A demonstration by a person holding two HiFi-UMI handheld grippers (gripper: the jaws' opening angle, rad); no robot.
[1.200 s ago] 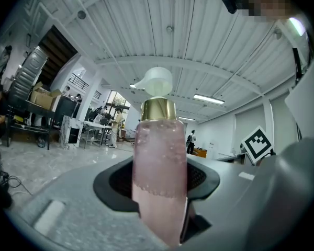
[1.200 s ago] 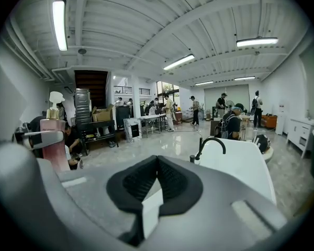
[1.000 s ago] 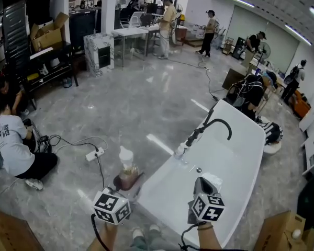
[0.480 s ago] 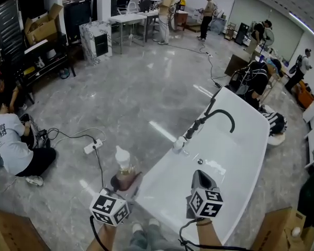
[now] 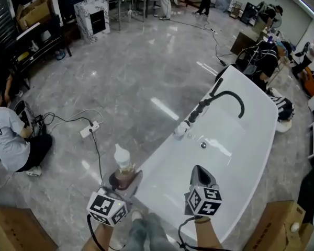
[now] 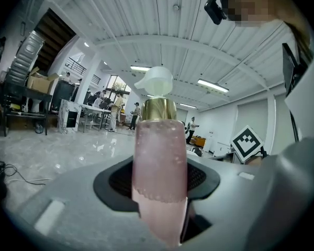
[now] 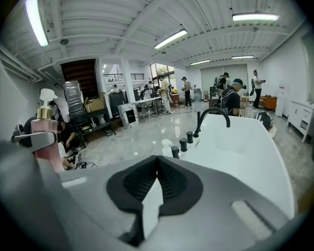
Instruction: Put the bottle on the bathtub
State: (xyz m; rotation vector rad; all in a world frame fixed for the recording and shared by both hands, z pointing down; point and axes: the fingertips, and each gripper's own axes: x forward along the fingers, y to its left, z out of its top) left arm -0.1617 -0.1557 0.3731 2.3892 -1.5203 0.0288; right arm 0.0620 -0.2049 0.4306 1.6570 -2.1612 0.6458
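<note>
A pink pump bottle [image 5: 124, 167] with a gold collar and white pump head stands upright in my left gripper [image 5: 126, 181], just left of the white bathtub's [image 5: 231, 156] near rim. In the left gripper view the bottle [image 6: 159, 179] fills the middle, clamped between the dark pads. The right gripper [image 5: 199, 174] hangs over the tub's near end with its jaws closed together and nothing between them. From the right gripper view, the bottle [image 7: 44, 135] shows at the left and the tub [image 7: 235, 145] stretches ahead.
A black arched faucet [image 5: 227, 99] with black knobs [image 5: 196, 113] rises from the tub's left rim. A power strip and cables [image 5: 89, 129] lie on the grey floor at left, near a seated person [image 5: 10, 140]. Cardboard boxes [image 5: 272, 229] stand at the bottom corners.
The head view has tipped further down and the tub now lies more central. Both grippers hold nearly the same place, with the bottle still upright in the left one.
</note>
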